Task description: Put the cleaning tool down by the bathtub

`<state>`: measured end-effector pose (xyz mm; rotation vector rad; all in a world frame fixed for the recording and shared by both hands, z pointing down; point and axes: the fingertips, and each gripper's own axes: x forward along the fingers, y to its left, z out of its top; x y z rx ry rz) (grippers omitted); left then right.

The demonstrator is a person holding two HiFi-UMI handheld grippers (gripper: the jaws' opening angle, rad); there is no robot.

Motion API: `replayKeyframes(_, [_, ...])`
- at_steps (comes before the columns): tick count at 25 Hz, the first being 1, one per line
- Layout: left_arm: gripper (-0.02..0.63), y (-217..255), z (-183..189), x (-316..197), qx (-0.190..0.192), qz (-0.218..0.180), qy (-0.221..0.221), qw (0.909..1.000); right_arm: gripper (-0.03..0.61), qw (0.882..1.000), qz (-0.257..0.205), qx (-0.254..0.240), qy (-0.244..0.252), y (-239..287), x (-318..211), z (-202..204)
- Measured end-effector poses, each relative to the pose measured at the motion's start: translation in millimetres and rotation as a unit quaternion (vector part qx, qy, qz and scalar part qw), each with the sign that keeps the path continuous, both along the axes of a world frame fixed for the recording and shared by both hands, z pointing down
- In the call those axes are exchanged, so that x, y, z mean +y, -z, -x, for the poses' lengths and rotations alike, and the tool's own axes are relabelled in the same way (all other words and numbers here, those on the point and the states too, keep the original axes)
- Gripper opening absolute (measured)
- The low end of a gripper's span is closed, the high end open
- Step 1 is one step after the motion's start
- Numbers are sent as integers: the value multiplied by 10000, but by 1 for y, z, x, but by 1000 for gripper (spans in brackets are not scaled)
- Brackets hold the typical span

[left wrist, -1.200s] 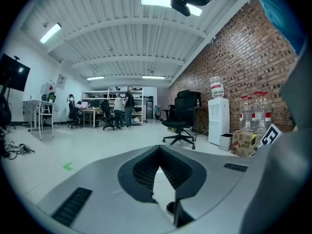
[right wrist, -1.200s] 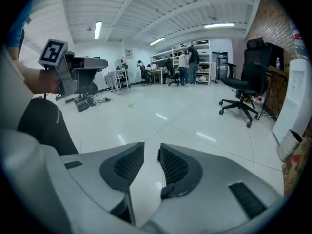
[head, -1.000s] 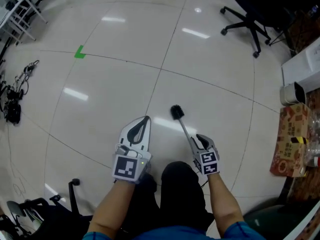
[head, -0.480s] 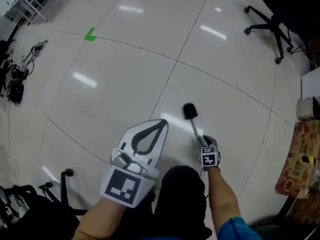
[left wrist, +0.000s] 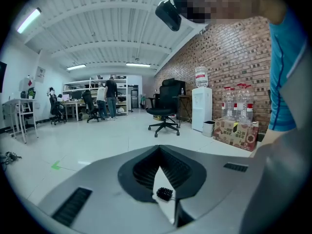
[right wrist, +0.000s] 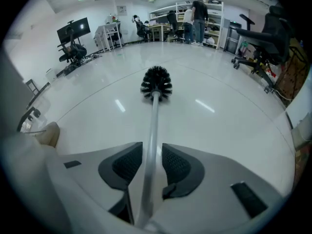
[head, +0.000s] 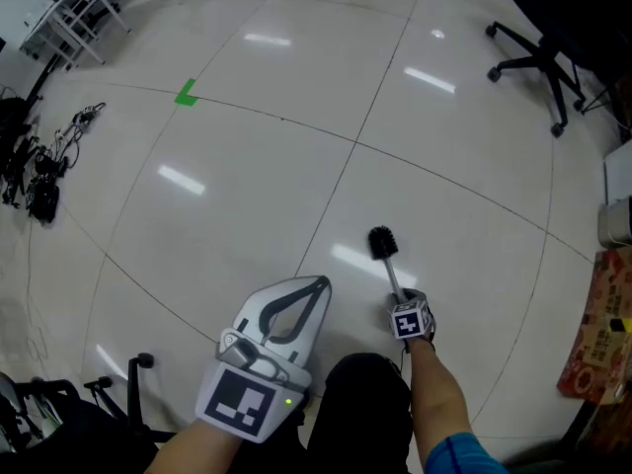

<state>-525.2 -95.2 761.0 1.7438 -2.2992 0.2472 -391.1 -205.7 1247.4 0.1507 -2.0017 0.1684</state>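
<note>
The cleaning tool is a toilet brush with a black bristle head (head: 382, 240) and a pale handle (head: 395, 279). Its head rests on the white tiled floor. My right gripper (head: 400, 299) is low over the floor and points steeply down. In the right gripper view the handle (right wrist: 152, 126) runs between the pads, with a thin gap on each side. These jaws have just been opening. The brush head (right wrist: 156, 82) lies straight ahead. My left gripper (head: 321, 282) hovers to the left, tips together, holding nothing. The brush head (left wrist: 164, 194) shows through its jaws (left wrist: 159, 147). No bathtub is in view.
A black office chair (head: 538, 28) stands at the far right. Below it are a white bin (head: 617, 220) and a cardboard box (head: 597, 334). Green tape (head: 185, 94) marks the floor, and cables (head: 39, 181) lie at the left. A chair base (head: 138, 383) is at bottom left.
My right gripper has sunk toward the floor with the brush, and the brush head now lies on the tiles. The left gripper has stayed at about the same place.
</note>
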Motion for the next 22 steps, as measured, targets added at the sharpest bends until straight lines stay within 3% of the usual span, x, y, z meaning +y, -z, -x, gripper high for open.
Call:
replayKeyframes(4, [-5,-5,0,2,29,104,-17,9999,87,9991,8,403,87,-17,5,-11])
replayKeyframes(9, [-5,-5,-1,-5,-1,60,-84,9999,75,9983,272,499,-151,-15,5,-18])
replayKeyframes(16, [-5,-9,-3,-17,-135,40,-317,9994,74,9983,227,-341,-411,41,0,2])
replayKeyframes(22, [-5,-27,10,-15,-89,219,-336,9992,74,9937,-131,-996,-493,146,-12,16])
